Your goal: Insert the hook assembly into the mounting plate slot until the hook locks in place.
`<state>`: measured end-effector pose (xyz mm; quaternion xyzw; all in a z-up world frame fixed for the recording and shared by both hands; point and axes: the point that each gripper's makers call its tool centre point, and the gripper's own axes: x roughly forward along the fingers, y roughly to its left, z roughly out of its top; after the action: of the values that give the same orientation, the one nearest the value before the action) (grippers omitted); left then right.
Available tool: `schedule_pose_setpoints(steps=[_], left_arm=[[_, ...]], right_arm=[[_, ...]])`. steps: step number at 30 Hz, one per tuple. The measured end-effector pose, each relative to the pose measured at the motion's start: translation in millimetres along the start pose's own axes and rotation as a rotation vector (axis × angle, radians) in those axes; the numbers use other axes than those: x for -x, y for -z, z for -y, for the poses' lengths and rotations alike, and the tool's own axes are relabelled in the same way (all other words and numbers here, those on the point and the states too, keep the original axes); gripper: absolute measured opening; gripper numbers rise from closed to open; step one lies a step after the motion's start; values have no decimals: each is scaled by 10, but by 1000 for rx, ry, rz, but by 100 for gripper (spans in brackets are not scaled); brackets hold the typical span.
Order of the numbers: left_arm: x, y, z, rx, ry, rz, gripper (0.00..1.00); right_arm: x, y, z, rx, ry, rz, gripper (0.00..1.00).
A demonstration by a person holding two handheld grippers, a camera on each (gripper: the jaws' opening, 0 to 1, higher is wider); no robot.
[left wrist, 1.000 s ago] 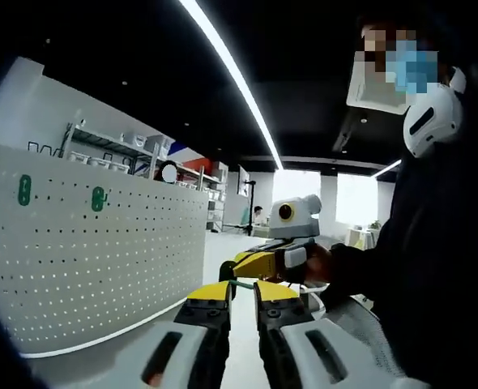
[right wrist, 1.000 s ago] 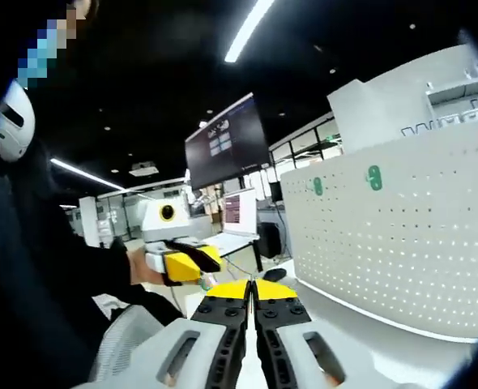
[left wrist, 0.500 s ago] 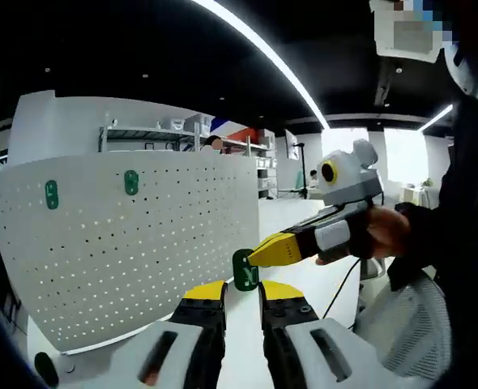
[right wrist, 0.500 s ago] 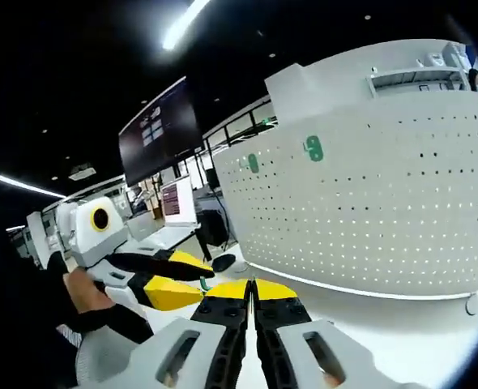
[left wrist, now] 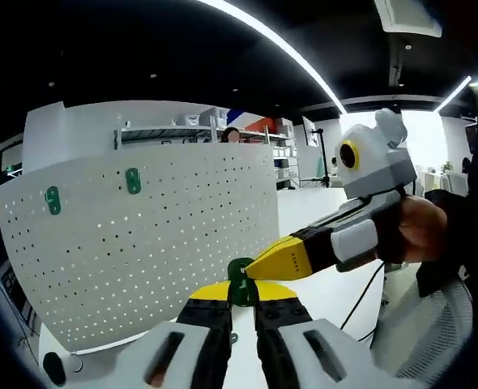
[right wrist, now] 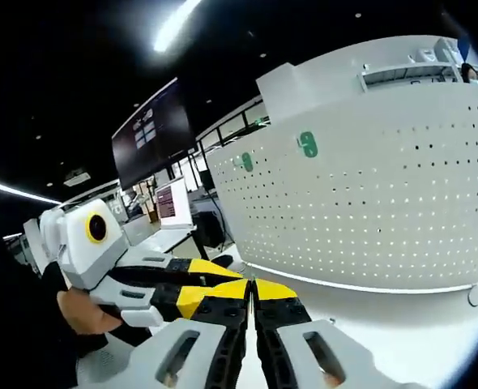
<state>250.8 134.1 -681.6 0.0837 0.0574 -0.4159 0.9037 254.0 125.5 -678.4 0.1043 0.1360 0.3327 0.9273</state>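
Both tongs meet at green hook in front of white pegboard.

Left gripper view: left tongs (left wrist: 241, 293) at 6 o'clock, tips close together w/ the green hook assembly (left wrist: 240, 281) sitting between/just above them; looks clamped on it. Right tongs (left wrist: 259, 269) come in from 3 o'clock, held by a hand (left wrist: 424, 229), yellow tip touching the hook; can't tell if they're apart or together here. Perforated mounting plate (left wrist: 142, 243) stands upright at 9 o'clock on the white desk (left wrist: 324, 284), two more green hooks (left wrist: 133, 180) near its top edge. Right gripper view: right tongs (right wrist: 251, 293) at 6 o'clock, tips pressed together, nothing seen between; left tongs (right wrist: 211, 279) reach in from 9 o'clock beside them; plate (right wrist: 360, 219) at 2 o'clock.
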Motion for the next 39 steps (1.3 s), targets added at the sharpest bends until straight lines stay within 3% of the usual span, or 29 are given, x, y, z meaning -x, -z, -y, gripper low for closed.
schedule_pose_setpoints(steps=[5, 23, 29, 39], left_arm=[[-15, 45, -2, -20, -1, -24, 6], [2, 37, -7, -14, -2, -13, 3], [14, 31, -16, -14, -12, -7, 3], [95, 23, -181, 3, -63, -11, 3]], right_arm=[[-12, 16, -11, -7, -5, -3, 0], [-37, 25, -35, 6, -11, -13, 0], [-43, 13, -71, 67, -25, -11, 0], [35, -139, -55, 141, 7, 59, 22]])
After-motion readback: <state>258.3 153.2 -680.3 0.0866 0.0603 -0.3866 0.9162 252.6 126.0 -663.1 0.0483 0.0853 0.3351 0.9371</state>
